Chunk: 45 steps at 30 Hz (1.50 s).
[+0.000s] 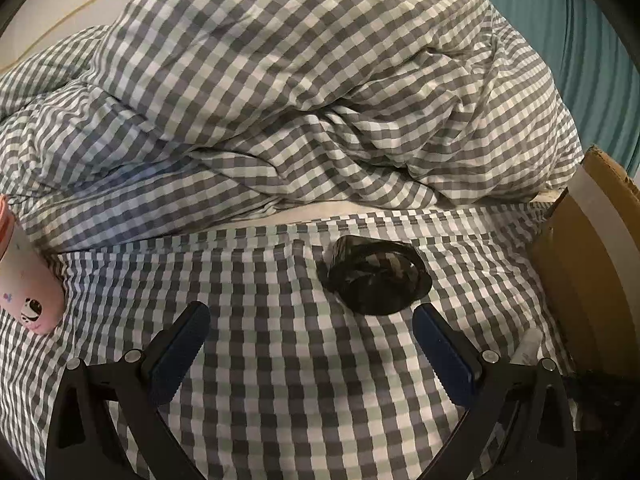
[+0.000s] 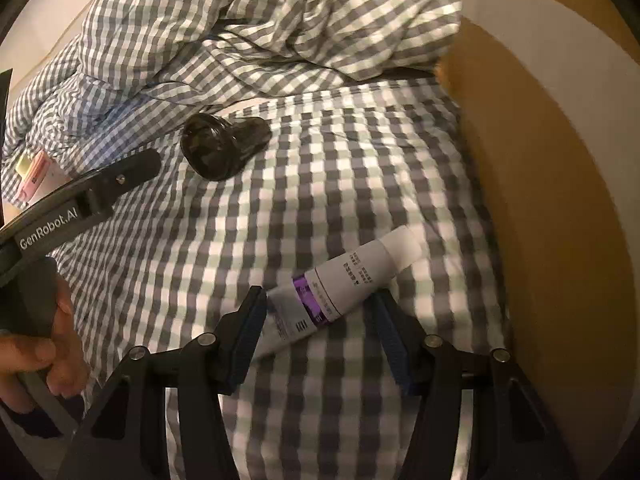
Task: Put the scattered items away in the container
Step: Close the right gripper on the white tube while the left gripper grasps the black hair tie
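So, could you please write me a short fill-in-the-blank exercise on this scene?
1. The white tube has a ____ band.
2. The tube lies between the fingers of the ____ gripper.
3. The bedsheet pattern is ____.
4. The cardboard box stands to the ____ of the black bundle in both views.

Missing words: purple; right; checked; right

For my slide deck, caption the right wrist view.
Right tongs straddle a white tube on the checkered bedsheet.
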Motion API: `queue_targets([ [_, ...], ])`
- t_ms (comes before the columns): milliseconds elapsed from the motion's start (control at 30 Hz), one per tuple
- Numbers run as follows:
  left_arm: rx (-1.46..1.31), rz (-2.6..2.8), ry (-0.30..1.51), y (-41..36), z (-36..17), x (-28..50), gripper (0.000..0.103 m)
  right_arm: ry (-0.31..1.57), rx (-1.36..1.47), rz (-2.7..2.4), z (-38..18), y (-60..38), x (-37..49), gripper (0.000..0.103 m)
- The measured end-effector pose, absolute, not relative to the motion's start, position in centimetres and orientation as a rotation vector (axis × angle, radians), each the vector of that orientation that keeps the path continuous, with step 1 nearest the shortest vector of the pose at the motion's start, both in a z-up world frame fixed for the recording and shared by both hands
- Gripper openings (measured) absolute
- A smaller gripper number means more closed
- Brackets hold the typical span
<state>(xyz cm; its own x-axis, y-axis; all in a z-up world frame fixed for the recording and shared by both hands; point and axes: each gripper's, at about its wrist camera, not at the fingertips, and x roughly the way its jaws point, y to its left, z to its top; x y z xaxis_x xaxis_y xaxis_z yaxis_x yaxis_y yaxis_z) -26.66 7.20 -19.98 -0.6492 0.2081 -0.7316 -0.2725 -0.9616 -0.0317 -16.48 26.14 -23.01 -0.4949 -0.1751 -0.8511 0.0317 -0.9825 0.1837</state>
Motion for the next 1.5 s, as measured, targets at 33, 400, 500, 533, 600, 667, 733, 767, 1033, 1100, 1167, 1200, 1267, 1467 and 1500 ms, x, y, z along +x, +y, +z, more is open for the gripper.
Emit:
queue_targets([
  [33, -1.154, 2.631, 0.120, 7.3, -20.0, -26.9, 0.103, -0.218, 1.500, -2.607, -23.1, 25.9, -16.8, 0.056],
  [400, -1.132, 2.621, 0.103, 8.0, -20.7, -28.6, 0.103, -0.006, 1.469, -2.603, -23.5, 23.1, -18.3, 0.038],
  [500, -1.140, 2.601, 0.089, 8.7, -21.0, -29.3, 0.103, -0.008, 1.465, -2.594, -23.3, 23.9, -18.0, 0.023],
  [533, -1.142, 2.595, 0.084, 8.9, -21.1, -29.4, 0.103, -0.010, 1.471, -2.591, -23.3, 24.2, -17.9, 0.010],
  [600, -1.141, 2.595, 0.096, 9.4, -21.4, -29.7, 0.103, -0.017, 1.471, -2.596, -23.2, 24.7, -17.6, 0.009],
  [667, -1.155, 2.608, 0.130, 9.6, -21.8, -30.0, 0.103, -0.026, 1.475, -2.594, -23.2, 25.0, -17.4, 0.009],
  [733, -1.173, 2.609, 0.132, 9.3, -22.1, -30.3, 0.102, -0.038, 1.477, -2.588, -23.4, 25.3, -17.2, 0.009],
  [767, -1.175, 2.609, 0.127, 9.0, -22.3, -30.3, 0.099, -0.038, 1.477, -2.588, -23.4, 25.2, -17.2, 0.009],
  [1033, -1.216, 2.588, 0.135, 8.9, -23.7, -31.9, 0.085, -0.038, 1.482, -2.586, -23.7, 25.1, -17.2, 0.010],
  [1100, -1.222, 2.572, 0.136, 9.5, -24.2, -32.6, 0.081, -0.036, 1.484, -2.585, -23.7, 25.1, -17.2, 0.010],
  [1167, -1.232, 2.555, 0.148, 10.1, -24.6, -33.0, 0.059, -0.035, 1.484, -2.584, -23.8, 25.0, -17.2, 0.010],
  [1200, -1.229, 2.552, 0.149, 10.3, -24.6, -33.1, 0.052, -0.035, 1.485, -2.583, -23.8, 25.0, -17.2, 0.010],
  [1267, -1.229, 2.554, 0.155, 10.6, -24.5, -33.1, 0.025, -0.038, 1.486, -2.581, -23.8, 25.1, -17.1, 0.010],
  [1467, -1.217, 2.556, 0.133, 10.1, -23.8, -32.4, 0.011, -0.043, 1.479, -2.584, -23.6, 25.1, -16.9, 0.010],
  [1500, -1.210, 2.561, 0.134, 10.0, -23.6, -32.1, 0.011, -0.041, 1.475, -2.584, -23.5, 25.1, -16.8, 0.010],
])
